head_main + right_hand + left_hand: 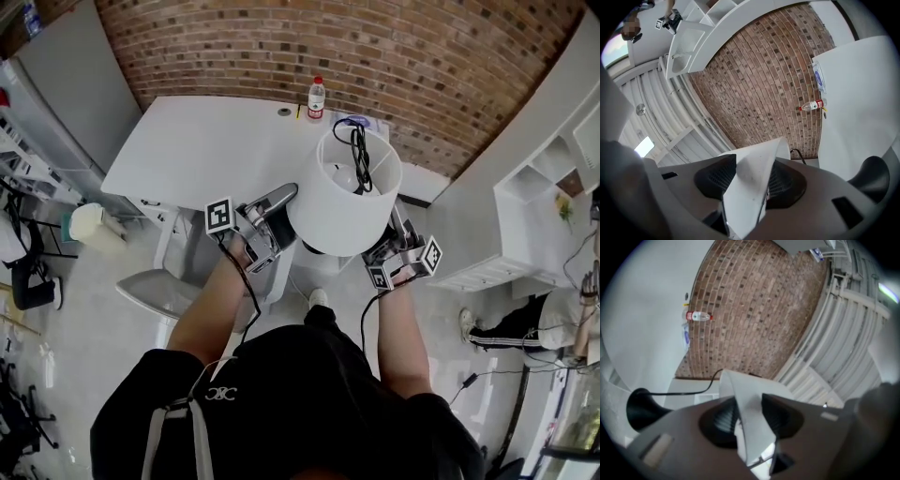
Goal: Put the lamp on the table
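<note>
I have the lamp (342, 192) held up off the bench (206, 150), one claw on each side of it. In the head view it hangs just off the bench's near right corner. Its white shade (328, 211) overlaps the bench's right edge, and the floor (112, 309) shows below.

My left claw (281, 208) is closed on the shade's left side. In the left gripper view the thin white wall of the shade stands between the two ribbed pads (724, 420), and both press on it. My right claw (394, 234) grips the opposite side the same way. In the right gripper view a white wedge of shade is pinched between its pads (717, 180).

The shade's open top faces the head camera, and a black cord (360, 155) is bundled across it. The lamp's black base (640, 408) shows at the left of the left gripper view with cord trailing from it. The base appears again at the lower right of the right gripper view.

A bottle (317, 97) with a red cap stands upright at the bench's far edge, against the brick wall (375, 47). It is well apart from the lamp.
</note>
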Demonstrator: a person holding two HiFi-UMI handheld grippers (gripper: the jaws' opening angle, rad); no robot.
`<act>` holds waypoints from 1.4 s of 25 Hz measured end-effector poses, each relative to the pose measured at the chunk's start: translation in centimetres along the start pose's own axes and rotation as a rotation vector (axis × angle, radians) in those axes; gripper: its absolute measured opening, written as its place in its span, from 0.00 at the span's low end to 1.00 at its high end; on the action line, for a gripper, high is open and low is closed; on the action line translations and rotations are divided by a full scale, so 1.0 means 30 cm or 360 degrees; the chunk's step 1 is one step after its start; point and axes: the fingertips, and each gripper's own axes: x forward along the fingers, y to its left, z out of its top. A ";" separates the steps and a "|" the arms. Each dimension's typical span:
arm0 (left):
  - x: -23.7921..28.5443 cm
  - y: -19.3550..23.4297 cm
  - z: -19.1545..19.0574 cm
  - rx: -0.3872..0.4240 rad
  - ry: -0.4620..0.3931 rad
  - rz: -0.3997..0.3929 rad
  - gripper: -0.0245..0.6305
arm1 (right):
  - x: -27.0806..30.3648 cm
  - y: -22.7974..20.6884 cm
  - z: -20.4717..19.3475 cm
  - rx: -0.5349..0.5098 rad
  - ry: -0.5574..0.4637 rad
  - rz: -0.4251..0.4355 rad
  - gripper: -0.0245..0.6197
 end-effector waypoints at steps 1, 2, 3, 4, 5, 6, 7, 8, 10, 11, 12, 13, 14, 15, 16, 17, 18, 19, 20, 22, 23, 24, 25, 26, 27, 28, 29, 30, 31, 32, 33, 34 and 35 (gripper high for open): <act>0.022 0.017 0.034 -0.0005 -0.0014 0.0003 0.25 | 0.030 -0.019 0.033 0.0005 0.0008 -0.0005 0.32; 0.042 0.036 0.069 -0.0009 -0.0025 0.0005 0.25 | 0.058 -0.038 0.064 0.0010 0.0019 -0.0010 0.32; 0.063 0.058 0.103 -0.0009 -0.0033 0.0009 0.25 | 0.084 -0.058 0.097 0.0017 0.0030 -0.0014 0.32; 0.087 0.080 0.137 -0.0004 -0.0041 0.0013 0.25 | 0.108 -0.078 0.133 0.0023 0.0039 -0.0016 0.32; 0.116 0.101 0.169 0.0003 -0.0050 0.0018 0.25 | 0.131 -0.098 0.173 0.0030 0.0045 -0.0017 0.32; 0.146 0.124 0.196 0.0008 -0.0054 0.0025 0.25 | 0.150 -0.116 0.216 0.0037 0.0047 -0.0016 0.32; 0.176 0.150 0.218 0.0009 -0.0052 0.0034 0.25 | 0.166 -0.133 0.259 0.0044 0.0047 -0.0017 0.32; 0.206 0.174 0.239 0.0007 -0.0055 0.0041 0.25 | 0.180 -0.150 0.302 0.0051 0.0047 -0.0020 0.32; 0.260 0.223 0.285 0.0000 -0.0072 0.0051 0.25 | 0.211 -0.187 0.383 0.0062 0.0052 -0.0032 0.32; 0.283 0.249 0.310 -0.0005 -0.0079 0.0056 0.25 | 0.228 -0.208 0.420 0.0067 0.0059 -0.0037 0.32; 0.304 0.273 0.337 -0.0008 -0.0088 0.0056 0.25 | 0.246 -0.230 0.455 0.0072 0.0068 -0.0041 0.32; 0.322 0.298 0.363 -0.0013 -0.0093 0.0053 0.25 | 0.264 -0.253 0.488 0.0078 0.0081 -0.0043 0.32; 0.336 0.325 0.387 -0.0023 -0.0092 0.0049 0.25 | 0.280 -0.275 0.518 0.0082 0.0096 -0.0045 0.32; 0.347 0.354 0.409 -0.0034 -0.0090 0.0044 0.25 | 0.294 -0.298 0.546 0.0084 0.0116 -0.0048 0.32; 0.357 0.381 0.430 -0.0043 -0.0090 0.0039 0.25 | 0.307 -0.322 0.573 0.0087 0.0137 -0.0052 0.32; 0.365 0.408 0.450 -0.0051 -0.0090 0.0032 0.25 | 0.321 -0.346 0.598 0.0090 0.0158 -0.0055 0.32; 0.373 0.433 0.470 -0.0060 -0.0089 0.0023 0.25 | 0.335 -0.369 0.622 0.0093 0.0178 -0.0055 0.32; 0.381 0.455 0.490 -0.0068 -0.0091 0.0013 0.25 | 0.350 -0.391 0.644 0.0098 0.0197 -0.0053 0.32; 0.389 0.476 0.511 -0.0073 -0.0100 0.0003 0.25 | 0.364 -0.413 0.664 0.0104 0.0215 -0.0049 0.32; 0.399 0.516 0.551 -0.0080 -0.0121 -0.0004 0.25 | 0.387 -0.455 0.698 0.0117 0.0243 -0.0041 0.31; 0.401 0.538 0.567 -0.0079 -0.0124 0.0004 0.25 | 0.394 -0.476 0.714 0.0123 0.0254 -0.0041 0.31; 0.403 0.558 0.579 -0.0075 -0.0122 0.0015 0.26 | 0.398 -0.496 0.729 0.0131 0.0261 -0.0042 0.31; 0.406 0.577 0.587 -0.0071 -0.0117 0.0027 0.26 | 0.398 -0.515 0.744 0.0139 0.0265 -0.0045 0.31; 0.410 0.592 0.593 -0.0070 -0.0113 0.0038 0.26 | 0.397 -0.533 0.758 0.0148 0.0268 -0.0049 0.31; 0.415 0.605 0.598 -0.0069 -0.0109 0.0048 0.26 | 0.395 -0.549 0.770 0.0157 0.0271 -0.0051 0.31; 0.421 0.618 0.604 -0.0066 -0.0105 0.0057 0.26 | 0.393 -0.562 0.782 0.0165 0.0274 -0.0051 0.31; 0.426 0.629 0.609 -0.0060 -0.0103 0.0064 0.26 | 0.391 -0.573 0.792 0.0173 0.0278 -0.0050 0.31; 0.432 0.637 0.615 -0.0053 -0.0101 0.0069 0.26 | 0.390 -0.582 0.801 0.0180 0.0280 -0.0048 0.31; 0.436 0.645 0.619 -0.0047 -0.0101 0.0072 0.26 | 0.388 -0.590 0.808 0.0188 0.0282 -0.0048 0.31; 0.438 0.653 0.622 -0.0042 -0.0104 0.0075 0.26 | 0.385 -0.599 0.814 0.0196 0.0284 -0.0051 0.31; 0.439 0.662 0.624 -0.0041 -0.0108 0.0080 0.26 | 0.382 -0.609 0.819 0.0202 0.0286 -0.0058 0.31; 0.438 0.672 0.627 -0.0044 -0.0116 0.0089 0.26 | 0.379 -0.619 0.824 0.0207 0.0286 -0.0069 0.31; 0.436 0.685 0.630 -0.0049 -0.0125 0.0098 0.26 | 0.376 -0.630 0.829 0.0212 0.0285 -0.0081 0.31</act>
